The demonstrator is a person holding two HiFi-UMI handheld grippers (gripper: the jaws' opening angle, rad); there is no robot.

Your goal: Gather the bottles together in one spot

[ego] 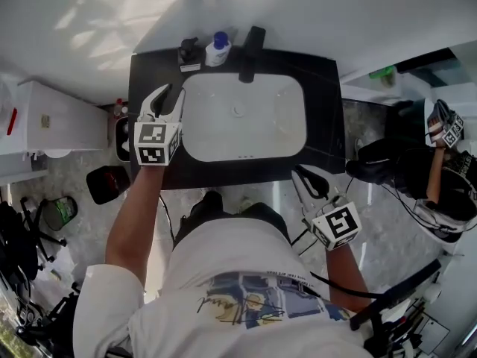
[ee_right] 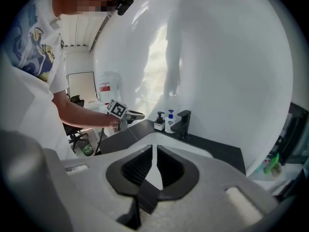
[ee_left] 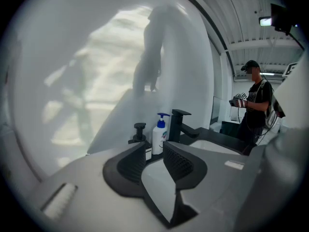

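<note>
A white pump bottle with a blue top [ego: 218,50] [ee_left: 158,138] [ee_right: 169,123] stands at the back of the black counter [ego: 328,125], just left of the black faucet [ego: 251,51]. A black pump dispenser [ego: 188,53] [ee_left: 139,133] [ee_right: 160,122] stands close on the bottle's left. My left gripper [ego: 173,94] [ee_left: 154,151] hovers over the counter's left side, short of both bottles, open with nothing between its jaws. My right gripper [ego: 298,173] [ee_right: 153,149] hangs at the counter's front right edge, shut and empty.
A white sink basin [ego: 244,118] fills the counter's middle. A white cabinet [ego: 59,121] stands to the left, with small items [ego: 118,109] by the counter's left edge. Another person [ee_left: 253,105] stands off to the right. Bags and cables lie on the floor [ego: 59,211].
</note>
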